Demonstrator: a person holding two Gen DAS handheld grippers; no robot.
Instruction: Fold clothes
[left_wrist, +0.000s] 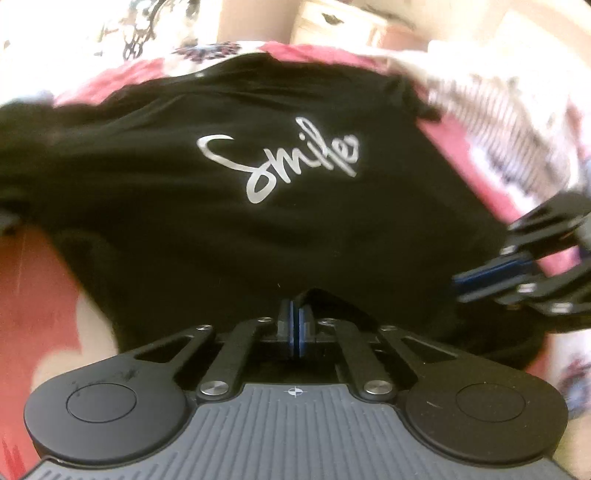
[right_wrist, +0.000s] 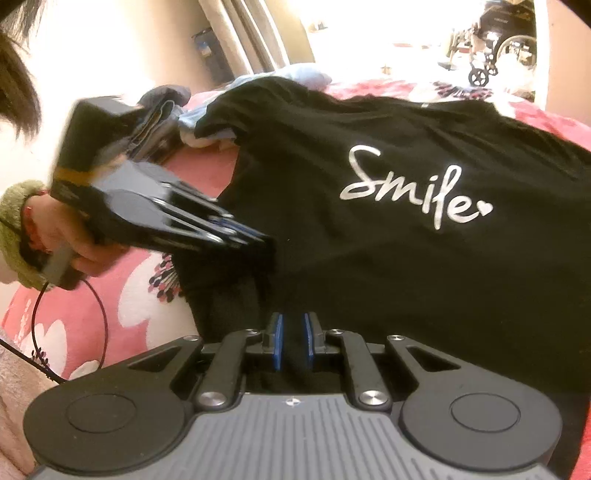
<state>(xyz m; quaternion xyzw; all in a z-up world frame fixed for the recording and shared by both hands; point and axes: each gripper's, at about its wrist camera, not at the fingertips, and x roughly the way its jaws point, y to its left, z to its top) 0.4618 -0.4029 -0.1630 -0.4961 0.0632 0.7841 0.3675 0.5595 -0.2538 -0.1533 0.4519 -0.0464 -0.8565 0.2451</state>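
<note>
The black T-shirt (left_wrist: 258, 229) lies spread, print side up, across a pink flowered bedspread (right_wrist: 74, 317), its "Smile" lettering (right_wrist: 413, 192) fully on show and its body reaching toward the far edge of the bed. No fold is visible in it, so by my judgement the work on this garment is at its start: both side folds and the final fold remain. A heap of other clothes (right_wrist: 207, 129) sits near the far left corner of the bed; whether those are folded cannot be told. The left gripper (left_wrist: 295, 325) is clenched on the shirt's near hem, with the blue pads (left_wrist: 303, 332) pressed almost together and a pinch of black cloth rising between them. The right gripper (right_wrist: 293, 339) stands a little wider, its jaws narrowly parted with black cloth filling the gap, so it too grasps the hem, just beside the left.
</note>
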